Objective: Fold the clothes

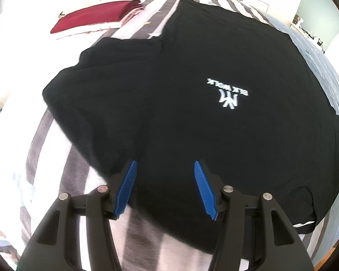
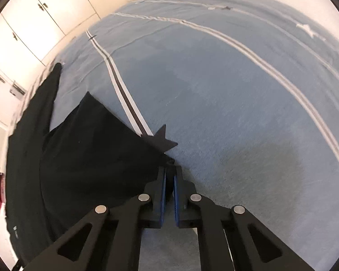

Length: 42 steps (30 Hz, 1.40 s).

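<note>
Shirt (image 1: 180,103), one black tee with a white chest logo (image 1: 228,93), lies spread on the bed (image 2: 237,103), and it serves as the landmark for everything else. At its corner nearest the right wrist camera, the right tool (image 2: 168,176) has its blue pads clamped together with a pinch of black cloth caught between them, so it grips the shirt there. The left tool (image 1: 165,169) stands with its jaws apart over the shirt's near hem, its pads (image 1: 130,180) clear of the cloth and holding nothing. The step in hand looks like taking hold of the shirt's edge for a first fold. To do it well, I judge the left tool should drop onto the hem and pinch both layers before any lift, matching the right tool's hold, so the cloth rises evenly and the edge stays straight; lifting from one corner alone would likely drag and wrinkle the shirt. Beyond the shirt's far left side sits one stack of folded clothes (image 1: 97,15), dark red on top with lighter pieces under it. By count: two tools, one black shirt, one finished stack, one bed with a striped blue cover.
</note>
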Available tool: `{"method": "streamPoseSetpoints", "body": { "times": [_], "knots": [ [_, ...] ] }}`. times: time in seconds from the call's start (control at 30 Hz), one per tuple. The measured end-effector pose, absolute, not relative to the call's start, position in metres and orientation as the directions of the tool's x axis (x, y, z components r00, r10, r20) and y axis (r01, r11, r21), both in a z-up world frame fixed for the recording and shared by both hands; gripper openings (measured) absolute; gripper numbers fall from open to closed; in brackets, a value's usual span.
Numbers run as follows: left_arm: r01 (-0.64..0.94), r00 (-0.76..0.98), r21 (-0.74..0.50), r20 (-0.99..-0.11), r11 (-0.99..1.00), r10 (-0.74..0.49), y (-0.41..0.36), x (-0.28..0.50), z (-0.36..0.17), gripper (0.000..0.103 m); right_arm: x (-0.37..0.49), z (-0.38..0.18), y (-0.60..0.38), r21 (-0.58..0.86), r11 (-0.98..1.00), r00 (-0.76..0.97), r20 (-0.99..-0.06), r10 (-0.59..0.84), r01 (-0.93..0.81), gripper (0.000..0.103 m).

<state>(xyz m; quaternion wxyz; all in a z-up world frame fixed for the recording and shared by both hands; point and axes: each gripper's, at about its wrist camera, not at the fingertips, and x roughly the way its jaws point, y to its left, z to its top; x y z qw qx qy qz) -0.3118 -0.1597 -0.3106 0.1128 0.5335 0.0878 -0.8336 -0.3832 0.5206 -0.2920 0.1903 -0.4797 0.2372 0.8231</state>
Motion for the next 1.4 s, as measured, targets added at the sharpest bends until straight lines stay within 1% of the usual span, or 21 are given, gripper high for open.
{"method": "streamPoseSetpoints", "body": {
  "times": [0.07, 0.17, 0.23, 0.3, 0.33, 0.47, 0.6, 0.67, 0.73, 0.8, 0.83, 0.87, 0.9, 0.97, 1.07, 1.1, 1.17, 1.23, 1.3, 1.4],
  "knots": [
    [0.302, -0.408, -0.044, -0.909, -0.952, -0.087, -0.172, -0.304, -0.311, 0.051, -0.384, -0.269, 0.497, 0.138, -0.851, -0.487, -0.861, 0.15, -0.506, 0.003],
    [0.314, -0.428, -0.077, -0.901, -0.946, -0.068, -0.192, -0.291, -0.305, 0.051, -0.385, -0.226, 0.449, 0.01, -0.905, -0.541, -0.804, 0.246, -0.426, 0.003],
    [0.318, -0.442, -0.108, -0.896, -0.942, -0.046, -0.208, -0.283, -0.299, 0.051, -0.394, -0.2, 0.402, -0.057, -0.937, -0.596, -0.757, 0.265, -0.345, 0.003],
    [0.312, -0.455, -0.135, -0.89, -0.94, -0.023, -0.223, -0.278, -0.289, 0.051, -0.403, -0.173, 0.339, -0.097, -0.969, -0.661, -0.715, 0.226, -0.226, 0.003],
    [0.304, -0.464, -0.146, -0.886, -0.941, -0.012, -0.231, -0.278, -0.283, 0.051, -0.406, -0.164, 0.308, -0.095, -0.98, -0.685, -0.703, 0.19, -0.175, 0.003],
    [0.257, -0.509, -0.181, -0.86, -0.949, 0.026, -0.266, -0.28, -0.257, 0.051, -0.409, -0.148, 0.167, -0.04, -0.998, -0.721, -0.693, -0.013, 0.056, 0.003],
    [0.218, -0.532, -0.218, -0.844, -0.951, 0.072, -0.297, -0.283, -0.243, 0.051, -0.421, -0.178, 0.038, 0.062, -0.975, -0.66, -0.727, -0.192, 0.215, 0.003],
    [0.199, -0.541, -0.225, -0.837, -0.954, 0.085, -0.312, -0.287, -0.243, 0.051, -0.424, -0.207, -0.012, 0.102, -0.963, -0.602, -0.762, -0.238, 0.25, 0.003],
    [0.196, -0.538, -0.239, -0.837, -0.951, 0.099, -0.325, -0.292, -0.253, 0.051, -0.421, -0.229, -0.042, 0.13, -0.954, -0.551, -0.792, -0.263, 0.27, 0.007],
    [0.2, -0.527, -0.262, -0.841, -0.944, 0.122, -0.326, -0.291, -0.262, 0.051, -0.411, -0.249, -0.056, 0.167, -0.947, -0.499, -0.817, -0.288, 0.273, 0.01],
    [0.198, -0.522, -0.276, -0.842, -0.941, 0.137, -0.326, -0.295, -0.267, 0.051, -0.405, -0.253, -0.057, 0.183, -0.943, -0.486, -0.82, -0.302, 0.276, 0.01],
    [0.192, -0.518, -0.288, -0.842, -0.938, 0.153, -0.323, -0.3, -0.272, 0.051, -0.398, -0.256, -0.057, 0.192, -0.94, -0.48, -0.82, -0.312, 0.282, 0.013],
    [0.182, -0.514, -0.302, -0.84, -0.936, 0.171, -0.319, -0.305, -0.277, 0.051, -0.39, -0.256, -0.052, 0.19, -0.937, -0.485, -0.815, -0.317, 0.293, 0.019],
    [0.151, -0.51, -0.331, -0.833, -0.931, 0.214, -0.305, -0.314, -0.283, 0.051, -0.375, -0.253, -0.033, 0.157, -0.942, -0.499, -0.815, -0.293, 0.297, 0.024],
    [0.078, -0.509, -0.372, -0.813, -0.925, 0.284, -0.272, -0.33, -0.284, 0.051, -0.354, -0.248, 0.0, 0.082, -0.955, -0.523, -0.822, -0.226, 0.285, 0.025],
    [0.049, -0.508, -0.38, -0.806, -0.924, 0.304, -0.26, -0.335, -0.284, 0.051, -0.351, -0.248, 0.012, 0.047, -0.961, -0.531, -0.826, -0.191, 0.271, 0.027],
    [-0.009, -0.5, -0.388, -0.796, -0.922, 0.34, -0.234, -0.347, -0.286, 0.053, -0.344, -0.248, 0.036, -0.015, -0.97, -0.544, -0.83, -0.123, 0.242, 0.028],
    [-0.045, -0.481, -0.407, -0.791, -0.912, 0.377, -0.213, -0.36, -0.291, 0.058, -0.341, -0.251, 0.057, -0.046, -0.976, -0.548, -0.833, -0.081, 0.213, 0.028],
    [-0.064, -0.461, -0.412, -0.796, -0.909, 0.393, -0.195, -0.373, -0.297, 0.058, -0.341, -0.257, 0.07, -0.058, -0.978, -0.546, -0.836, -0.061, 0.199, 0.028],
    [-0.052, -0.442, -0.427, -0.801, -0.903, 0.404, -0.182, -0.388, -0.307, 0.058, -0.337, -0.267, 0.08, -0.066, -0.974, -0.538, -0.841, -0.063, 0.217, 0.028]
  ]
}}
